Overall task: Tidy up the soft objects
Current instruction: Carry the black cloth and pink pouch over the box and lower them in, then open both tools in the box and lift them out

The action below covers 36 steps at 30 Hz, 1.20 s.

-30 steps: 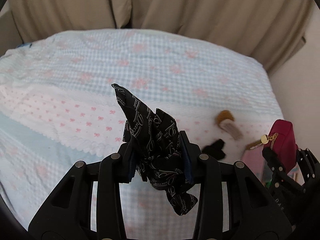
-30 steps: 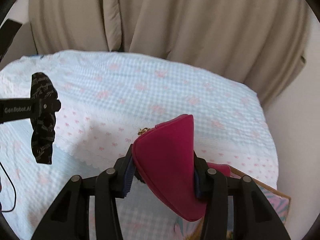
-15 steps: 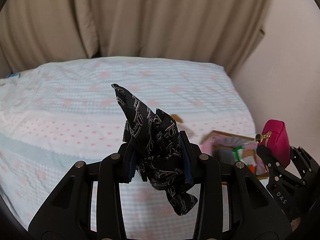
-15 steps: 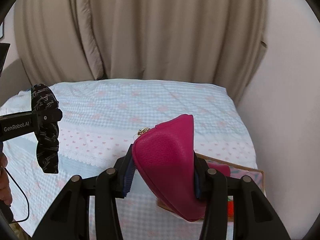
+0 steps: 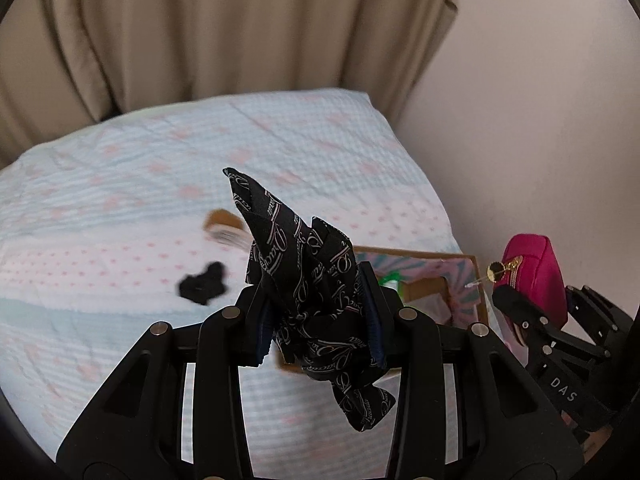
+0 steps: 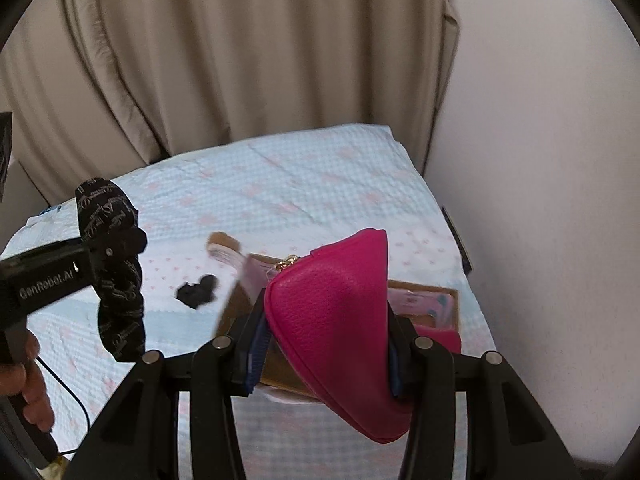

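Right gripper (image 6: 326, 344) is clamping a pink pouch (image 6: 340, 320), hanging directly over the open cardboard box (image 6: 424, 308) on the bed (image 6: 320, 184). Left gripper (image 5: 318, 316) is pinching a black scarf (image 5: 316, 292); box (image 5: 452, 276) is lying ahead, rightward. Right sits nearer.

Bed cover (image 5: 120, 208): pale blue check with scattered pink motifs. A white band with small pink dots crosses it from the left edge toward the right edge; the band's near border is scalloped.

Curtain (image 5: 200, 28): beige, hanging in heavy vertical folds behind the far edge of the bed.

Wall (image 5: 540, 120): plain, off-white, along the bed's right edge, meeting the curtain at the far right corner.

Small blue item (image 6: 50, 210) at the far left edge; too small to identify.

Dark strip (image 6: 456, 236) between right edge and wall; identity unclear.
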### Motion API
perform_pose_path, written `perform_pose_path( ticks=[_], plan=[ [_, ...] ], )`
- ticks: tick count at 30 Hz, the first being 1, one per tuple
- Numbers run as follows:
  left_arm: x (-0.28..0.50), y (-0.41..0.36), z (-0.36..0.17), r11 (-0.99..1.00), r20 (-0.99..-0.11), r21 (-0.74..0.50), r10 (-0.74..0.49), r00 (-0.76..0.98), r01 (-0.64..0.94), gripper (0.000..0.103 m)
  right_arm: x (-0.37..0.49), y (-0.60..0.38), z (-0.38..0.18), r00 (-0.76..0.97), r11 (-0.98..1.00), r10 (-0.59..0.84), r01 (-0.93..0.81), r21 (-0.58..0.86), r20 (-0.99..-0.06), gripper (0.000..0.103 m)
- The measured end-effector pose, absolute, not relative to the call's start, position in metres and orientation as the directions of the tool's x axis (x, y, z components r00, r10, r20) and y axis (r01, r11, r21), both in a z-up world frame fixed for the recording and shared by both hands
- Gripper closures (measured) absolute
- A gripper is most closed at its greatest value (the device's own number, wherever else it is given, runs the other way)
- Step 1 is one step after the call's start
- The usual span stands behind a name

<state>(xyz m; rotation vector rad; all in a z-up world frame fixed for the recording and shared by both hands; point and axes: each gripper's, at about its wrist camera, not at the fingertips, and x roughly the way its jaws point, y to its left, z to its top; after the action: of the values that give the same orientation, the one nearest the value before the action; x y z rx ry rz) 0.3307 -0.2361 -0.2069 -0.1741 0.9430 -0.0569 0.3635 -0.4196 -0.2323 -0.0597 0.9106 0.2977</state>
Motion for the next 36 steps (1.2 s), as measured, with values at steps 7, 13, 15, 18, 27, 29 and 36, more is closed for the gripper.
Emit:
perform_pose_path(
  ticks=[7,13,15,18,27,29,36],
  plan=[
    [0.368,-0.288,-0.261,0.99,-0.868,-0.144,-0.132,0.479,0.012,0.069,0.4,-0.471,-0.277,0.483,0.96,0.245,-0.242,0.141,-0.841,0.06],
    [0.388,-0.316,-0.309,0.994,-0.91,-0.088,-0.108,0.401,0.068,0.069,0.427,-0.49,-0.319,0.402,0.955,0.29,-0.182,0.235,-0.869,0.06],
    [0.396,-0.321,-0.331,0.995,-0.927,-0.068,-0.092,0.364,0.078,0.069,0.436,-0.494,-0.335,0.378,0.955,0.294,-0.16,0.25,-0.878,0.06],
    [0.402,-0.324,-0.351,0.994,-0.94,-0.058,-0.084,0.33,0.088,0.069,0.448,-0.497,-0.358,0.329,0.953,0.303,-0.129,0.276,-0.894,0.06],
    [0.41,-0.334,-0.382,0.99,-0.961,-0.037,-0.072,0.266,0.134,0.055,0.471,-0.496,-0.399,0.248,0.936,0.348,-0.049,0.347,-0.904,0.058],
    [0.41,-0.337,-0.379,0.984,-0.96,-0.05,-0.095,0.264,0.171,0.02,0.475,-0.496,-0.404,0.231,0.94,0.334,-0.019,0.339,-0.914,0.055],
    [0.406,-0.325,-0.376,0.985,-0.965,-0.04,-0.08,0.249,0.165,0.0,0.473,-0.498,-0.402,0.241,0.929,0.365,-0.036,0.368,-0.899,0.0]
  ],
)
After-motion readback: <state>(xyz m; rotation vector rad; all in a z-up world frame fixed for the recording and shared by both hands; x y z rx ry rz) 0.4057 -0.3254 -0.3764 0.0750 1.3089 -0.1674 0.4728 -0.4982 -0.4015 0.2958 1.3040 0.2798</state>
